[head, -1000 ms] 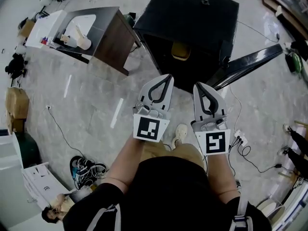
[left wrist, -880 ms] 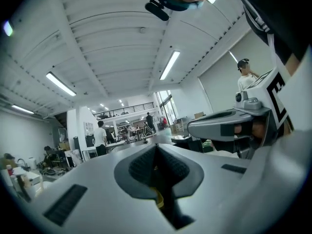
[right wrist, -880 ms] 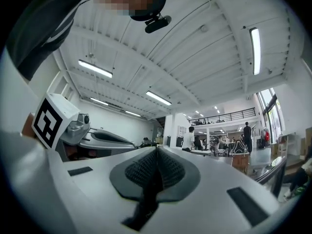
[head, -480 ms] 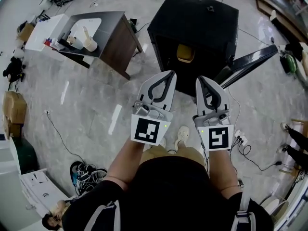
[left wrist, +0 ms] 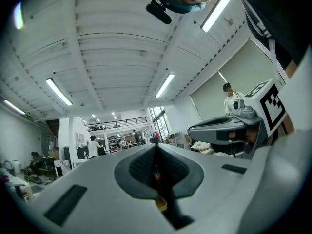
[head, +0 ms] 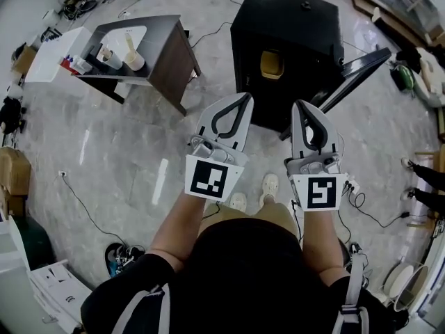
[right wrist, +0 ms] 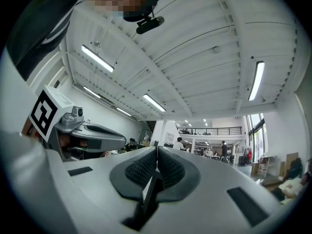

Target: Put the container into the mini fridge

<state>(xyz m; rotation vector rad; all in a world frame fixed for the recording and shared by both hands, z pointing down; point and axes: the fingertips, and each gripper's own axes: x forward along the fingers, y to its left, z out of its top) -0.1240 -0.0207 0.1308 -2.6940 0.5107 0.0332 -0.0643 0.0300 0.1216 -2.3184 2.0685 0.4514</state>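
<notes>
The black mini fridge point(head: 299, 33) stands on the floor ahead of me, with its door point(head: 354, 75) swung open to the right. A yellow container point(head: 272, 65) sits inside the dark opening. In the head view my left gripper point(head: 245, 97) and right gripper point(head: 304, 106) are held side by side in front of the fridge, apart from it, both shut and empty. Both gripper cameras point up at the ceiling. The left gripper point(left wrist: 156, 147) shows its jaws pressed together there, and so does the right gripper point(right wrist: 157, 150).
A small table point(head: 170, 61) with brown sides stands left of the fridge, holding cups and bottles. Cables and a power strip point(head: 351, 186) lie on the floor at the right, more cables at lower left. The person's shoes point(head: 268, 185) are below the grippers.
The fridge and table have slid toward the top of the head view and look smaller. Both grippers stay shut and side by side, now farther from the fridge opening.
</notes>
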